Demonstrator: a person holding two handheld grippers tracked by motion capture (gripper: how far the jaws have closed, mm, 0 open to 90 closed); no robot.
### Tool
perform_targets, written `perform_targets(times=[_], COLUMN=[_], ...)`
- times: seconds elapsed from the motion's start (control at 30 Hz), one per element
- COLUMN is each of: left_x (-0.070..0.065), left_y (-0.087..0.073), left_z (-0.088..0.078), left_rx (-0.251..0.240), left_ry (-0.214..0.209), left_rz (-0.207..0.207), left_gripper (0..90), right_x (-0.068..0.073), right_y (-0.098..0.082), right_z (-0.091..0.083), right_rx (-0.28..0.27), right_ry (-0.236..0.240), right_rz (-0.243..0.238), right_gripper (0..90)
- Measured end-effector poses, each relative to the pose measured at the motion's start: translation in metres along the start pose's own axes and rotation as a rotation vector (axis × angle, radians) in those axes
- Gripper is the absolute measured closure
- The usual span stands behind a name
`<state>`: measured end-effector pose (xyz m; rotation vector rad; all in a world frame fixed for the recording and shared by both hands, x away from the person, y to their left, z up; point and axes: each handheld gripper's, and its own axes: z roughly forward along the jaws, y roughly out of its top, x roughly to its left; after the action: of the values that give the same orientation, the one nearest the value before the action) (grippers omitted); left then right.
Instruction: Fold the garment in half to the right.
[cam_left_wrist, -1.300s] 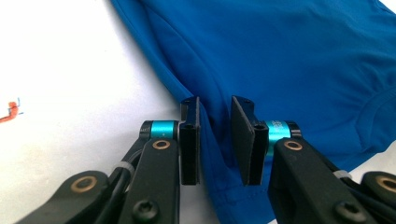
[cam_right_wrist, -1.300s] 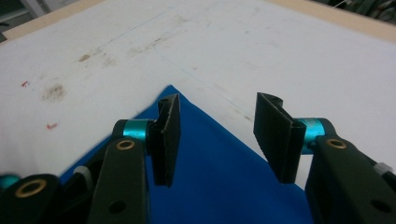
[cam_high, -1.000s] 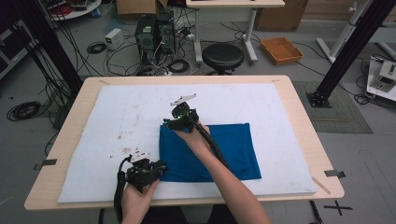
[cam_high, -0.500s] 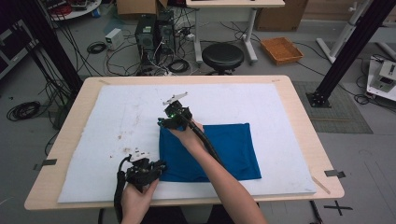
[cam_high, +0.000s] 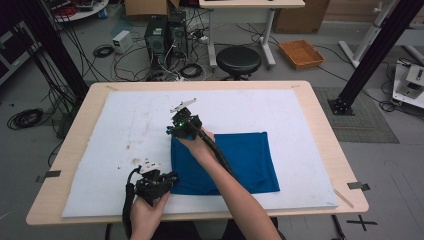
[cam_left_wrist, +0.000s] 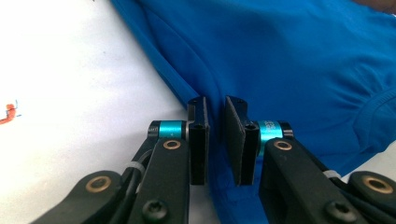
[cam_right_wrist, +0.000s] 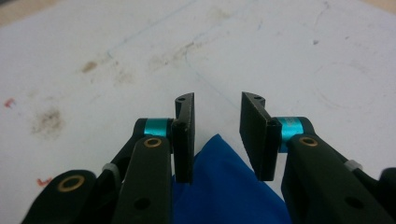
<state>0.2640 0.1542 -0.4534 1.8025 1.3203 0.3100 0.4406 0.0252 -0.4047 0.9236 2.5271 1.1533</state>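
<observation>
While the blue cloth (cam_high: 235, 162) lies folded on the white mat (cam_high: 110, 125) of the table (cam_high: 320, 107), its near left corner is pinched in the narrowly set left tool (cam_left_wrist: 215, 122). The right tool (cam_right_wrist: 215, 122) is held apart over the far left corner, gripping nothing. That corner could be missed or dragged if closed early. No legible writing is seen.
</observation>
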Motion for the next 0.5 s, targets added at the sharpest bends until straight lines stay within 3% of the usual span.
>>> perform_targets(times=[0.33, 0.4, 0.5], left_x=[-0.001, 0.000, 0.000], left_y=[0.000, 0.000, 0.000], left_z=[0.000, 0.000, 0.000], left_rx=[0.001, 0.002, 0.004], left_ry=[0.002, 0.000, -0.002], left_rz=[0.006, 0.007, 0.009], left_gripper=[79.9, 79.9, 79.9], right_x=[0.006, 0.005, 0.003], right_y=[0.000, -0.002, -0.002], right_z=[0.037, 0.041, 0.041], right_rx=[0.155, 0.182, 0.178], right_ry=[-0.078, -0.095, -0.080], right_rz=[-0.039, -0.042, -0.039], right_gripper=[67.3, 70.8, 81.0])
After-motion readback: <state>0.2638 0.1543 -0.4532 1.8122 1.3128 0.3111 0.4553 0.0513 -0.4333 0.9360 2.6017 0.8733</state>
